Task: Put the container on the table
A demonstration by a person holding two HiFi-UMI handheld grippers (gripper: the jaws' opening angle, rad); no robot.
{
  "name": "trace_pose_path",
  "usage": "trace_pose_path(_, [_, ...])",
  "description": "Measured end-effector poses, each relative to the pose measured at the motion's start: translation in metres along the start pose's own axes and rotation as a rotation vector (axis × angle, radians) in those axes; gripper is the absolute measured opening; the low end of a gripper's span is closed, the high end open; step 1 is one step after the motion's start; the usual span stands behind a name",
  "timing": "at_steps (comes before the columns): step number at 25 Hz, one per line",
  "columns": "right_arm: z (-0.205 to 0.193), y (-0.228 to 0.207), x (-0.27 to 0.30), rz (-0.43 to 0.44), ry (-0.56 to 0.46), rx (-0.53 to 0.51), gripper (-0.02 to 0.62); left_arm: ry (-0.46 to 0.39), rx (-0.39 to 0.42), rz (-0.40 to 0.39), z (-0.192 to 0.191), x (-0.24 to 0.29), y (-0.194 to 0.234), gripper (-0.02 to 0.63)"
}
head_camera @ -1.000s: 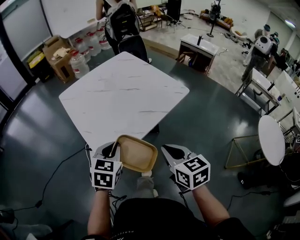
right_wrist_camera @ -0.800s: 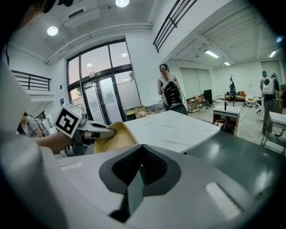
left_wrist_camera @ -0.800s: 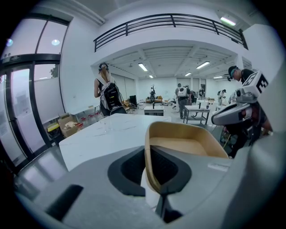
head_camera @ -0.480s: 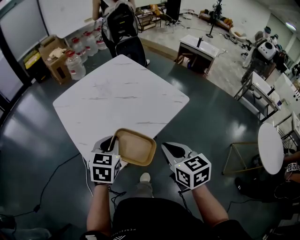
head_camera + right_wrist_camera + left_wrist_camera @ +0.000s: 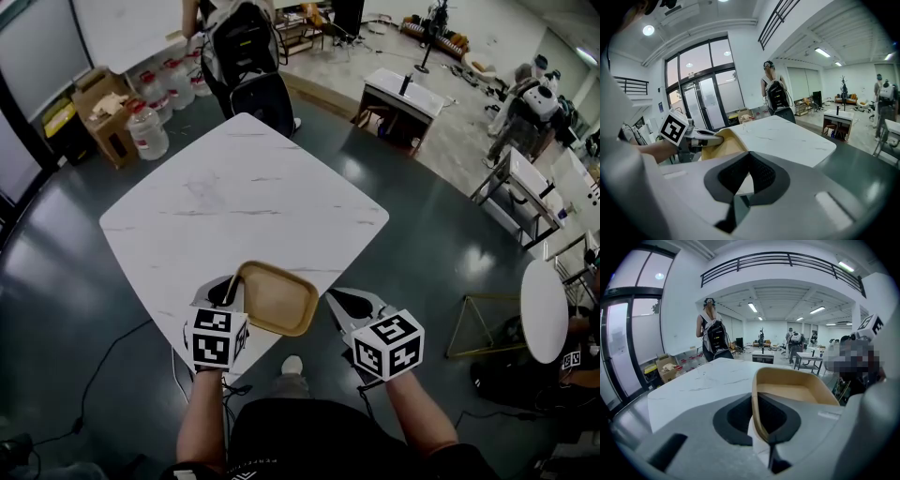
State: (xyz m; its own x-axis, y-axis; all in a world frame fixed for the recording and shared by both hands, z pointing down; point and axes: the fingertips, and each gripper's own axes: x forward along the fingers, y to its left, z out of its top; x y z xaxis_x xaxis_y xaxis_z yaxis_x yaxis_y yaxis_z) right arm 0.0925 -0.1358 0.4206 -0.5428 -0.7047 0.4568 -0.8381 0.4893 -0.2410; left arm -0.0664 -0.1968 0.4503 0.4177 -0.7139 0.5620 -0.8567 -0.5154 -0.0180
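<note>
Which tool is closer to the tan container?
Left. The left tool is clamped on the rim of the container, holding it. The right tool is off to its right side, shut on nothing and not touching it.

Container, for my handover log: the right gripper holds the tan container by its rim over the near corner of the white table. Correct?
Wrong gripper: the left gripper holds the tan container by its rim over the near corner of the white table. The left gripper view shows its jaws clamped on the rim; the right gripper holds nothing.
</note>
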Motion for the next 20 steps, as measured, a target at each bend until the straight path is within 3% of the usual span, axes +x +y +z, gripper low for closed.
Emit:
trace_pose_path(12, [0.032,-0.025,0.058,-0.030,0.024,-0.007,-0.002,-0.020,-0.050,-0.014,0.027,0.058,0.051,0.011])
trace_pose_path(20, [0.051,-0.046,0.097,0.012,0.034,-0.057,-0.002,-0.011,-0.118,0.019,0.030,0.092,0.072,0.011])
